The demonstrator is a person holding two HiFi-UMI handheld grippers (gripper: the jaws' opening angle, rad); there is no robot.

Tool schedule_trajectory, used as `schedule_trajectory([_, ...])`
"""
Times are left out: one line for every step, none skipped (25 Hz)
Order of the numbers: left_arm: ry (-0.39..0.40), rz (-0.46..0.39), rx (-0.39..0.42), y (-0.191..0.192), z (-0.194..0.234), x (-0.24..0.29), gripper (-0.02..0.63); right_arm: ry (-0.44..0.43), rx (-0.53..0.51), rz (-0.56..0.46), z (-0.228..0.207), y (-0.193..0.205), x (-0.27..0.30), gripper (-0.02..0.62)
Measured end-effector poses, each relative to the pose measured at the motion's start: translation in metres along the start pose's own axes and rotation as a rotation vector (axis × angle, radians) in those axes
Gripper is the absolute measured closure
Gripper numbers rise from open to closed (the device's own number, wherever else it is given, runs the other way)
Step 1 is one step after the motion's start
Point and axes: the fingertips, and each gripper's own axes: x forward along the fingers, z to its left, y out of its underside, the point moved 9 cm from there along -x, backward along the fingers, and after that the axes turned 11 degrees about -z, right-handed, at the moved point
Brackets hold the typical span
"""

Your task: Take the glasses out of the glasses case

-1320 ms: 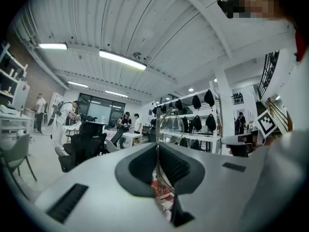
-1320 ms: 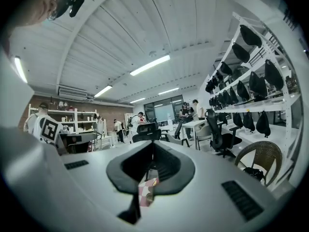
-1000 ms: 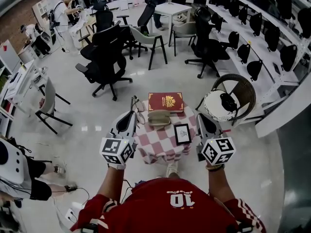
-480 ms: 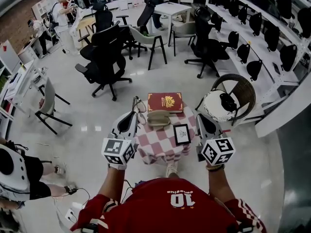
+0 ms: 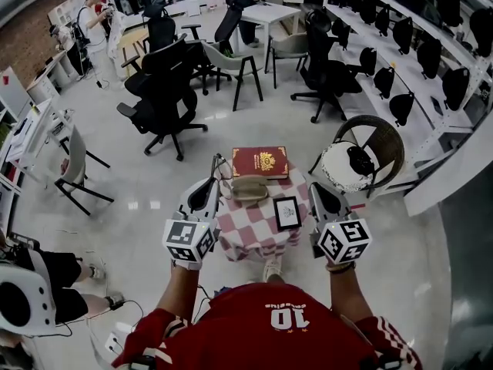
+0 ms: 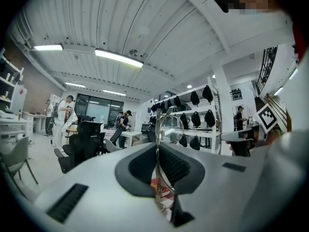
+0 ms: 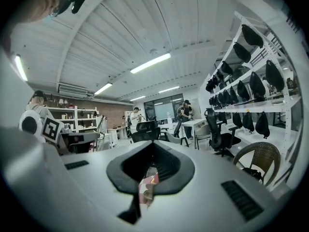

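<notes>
On the checkered table lies the beige glasses case (image 5: 251,187), its lid down, in front of the red book. My left gripper (image 5: 212,182) hovers at the table's left edge, shut on thin metal-framed glasses (image 5: 219,166). In the left gripper view the glasses (image 6: 170,127) stand upright out of the left gripper (image 6: 157,187), with the frame pinched between the pads. My right gripper (image 5: 314,190) stays at the table's right edge, level and apart from the case. In the right gripper view the right gripper (image 7: 145,190) is shut with nothing in it.
A red book (image 5: 261,162) lies at the table's far side and a small black picture frame (image 5: 287,213) at its right front. The pink checkered cloth (image 5: 246,230) covers the table. A wicker chair (image 5: 370,149) stands to the right, with office chairs behind.
Both grippers keep their places, and the glasses stay in the left one. A person at the lower left has drifted further down the picture.
</notes>
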Motion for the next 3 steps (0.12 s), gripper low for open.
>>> schedule_trajectory([0.0,0.001,-0.001,0.0011,-0.0002,0.0007,0.586,0.0,0.0,0.001,-0.0008,0.0006,-0.0002,0.58])
schedule_trajectory([0.001,0.002,-0.002,0.0021,-0.0004,0.0013,0.586,0.0,0.001,0.003,-0.0015,0.0011,-0.0005,0.58])
schedule_trajectory([0.001,0.004,-0.003,0.003,-0.0006,0.0018,0.586,0.001,0.001,0.004,-0.0021,0.0016,-0.0008,0.58])
